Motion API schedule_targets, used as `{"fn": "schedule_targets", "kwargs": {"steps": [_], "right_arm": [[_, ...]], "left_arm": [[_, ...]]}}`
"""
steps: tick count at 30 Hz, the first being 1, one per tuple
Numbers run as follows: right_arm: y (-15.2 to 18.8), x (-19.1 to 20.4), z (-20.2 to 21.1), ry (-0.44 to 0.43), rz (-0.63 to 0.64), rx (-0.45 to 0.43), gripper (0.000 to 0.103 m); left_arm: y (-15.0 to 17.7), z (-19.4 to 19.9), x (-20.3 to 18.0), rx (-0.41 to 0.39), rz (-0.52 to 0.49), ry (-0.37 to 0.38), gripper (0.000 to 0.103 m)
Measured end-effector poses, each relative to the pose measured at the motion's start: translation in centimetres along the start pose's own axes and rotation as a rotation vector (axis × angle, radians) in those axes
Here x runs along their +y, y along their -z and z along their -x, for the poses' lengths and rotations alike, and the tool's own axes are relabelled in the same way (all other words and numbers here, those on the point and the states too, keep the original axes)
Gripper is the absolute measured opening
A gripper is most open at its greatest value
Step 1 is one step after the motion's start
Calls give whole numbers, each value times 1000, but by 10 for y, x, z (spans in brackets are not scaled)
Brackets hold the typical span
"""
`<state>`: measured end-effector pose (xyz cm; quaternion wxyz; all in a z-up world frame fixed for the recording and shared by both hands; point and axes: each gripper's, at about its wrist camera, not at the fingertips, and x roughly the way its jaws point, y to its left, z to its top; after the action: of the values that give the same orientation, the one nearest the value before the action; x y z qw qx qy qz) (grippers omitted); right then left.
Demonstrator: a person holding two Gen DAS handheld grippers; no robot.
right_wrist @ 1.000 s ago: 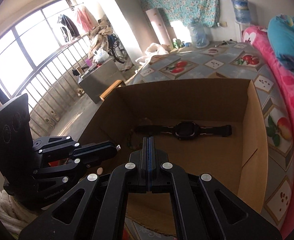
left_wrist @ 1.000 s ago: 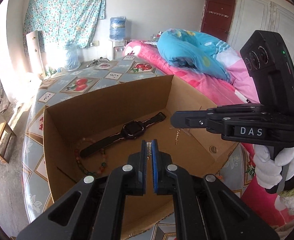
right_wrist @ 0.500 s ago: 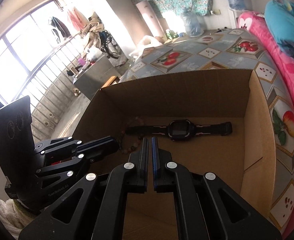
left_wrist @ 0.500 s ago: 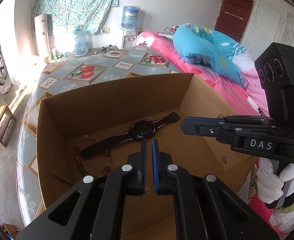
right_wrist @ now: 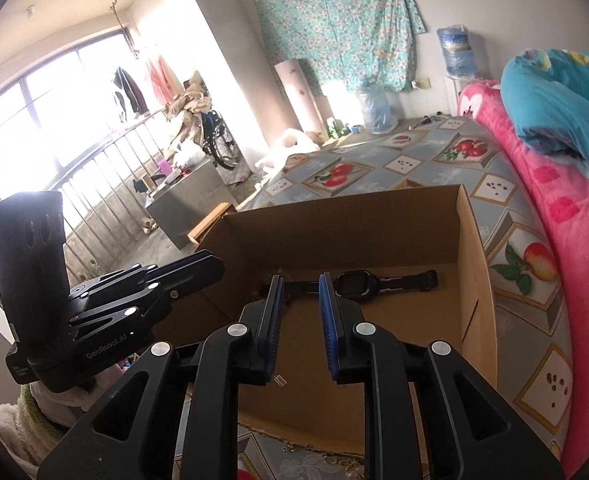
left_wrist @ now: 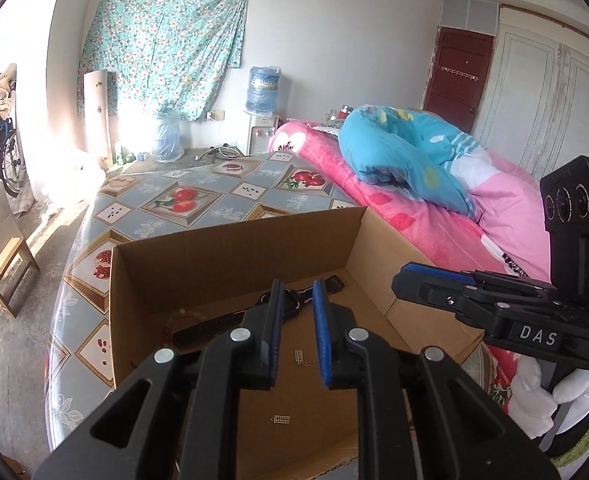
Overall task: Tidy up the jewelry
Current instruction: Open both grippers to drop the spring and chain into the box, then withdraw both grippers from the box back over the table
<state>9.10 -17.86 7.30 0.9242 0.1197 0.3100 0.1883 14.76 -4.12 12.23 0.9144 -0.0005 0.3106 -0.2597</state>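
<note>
An open cardboard box (left_wrist: 234,232) (right_wrist: 334,204) holds a black watch (left_wrist: 214,326) (right_wrist: 354,284) and a bead bracelet (left_wrist: 170,322) at its left. A thin gold chain (left_wrist: 300,358) with small charms lies loose on the box floor; one charm (right_wrist: 280,380) also shows in the right wrist view. My left gripper (left_wrist: 298,292) (right_wrist: 214,268) hangs over the box's near left part. Its jaws are opening, with nothing between them. My right gripper (right_wrist: 300,284) (left_wrist: 410,280) hovers beside it over the near right part, jaws also opening and empty.
The box stands on a table with a fruit-patterned cloth (left_wrist: 174,200). A pink bed (left_wrist: 414,220) with a blue pillow (left_wrist: 406,152) runs along the right. A white-gloved hand (left_wrist: 534,396) holds the right gripper. A low wooden stool (left_wrist: 10,276) stands on the floor at left.
Both pairs of jaws have parted from shut. The gold chain, held at the grippers' tips a second ago, now lies on the box floor. Both grippers have lifted and drawn back.
</note>
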Motion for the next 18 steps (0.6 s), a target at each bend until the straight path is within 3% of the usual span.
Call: {"fn": "schedule_targets", "kwargs": {"steps": [4,11,18], "right_arm": [[8,7,13,30,18,-37,27],[17,8,29,76,26,-95,44],[26,-2,38,124,9,-119,58]], "left_arm": [[4,17,-6,-48,9,-3,24],[9,29,-8,-70,35,-60,53],[10,30,-7,-80,84,-152,66]]}}
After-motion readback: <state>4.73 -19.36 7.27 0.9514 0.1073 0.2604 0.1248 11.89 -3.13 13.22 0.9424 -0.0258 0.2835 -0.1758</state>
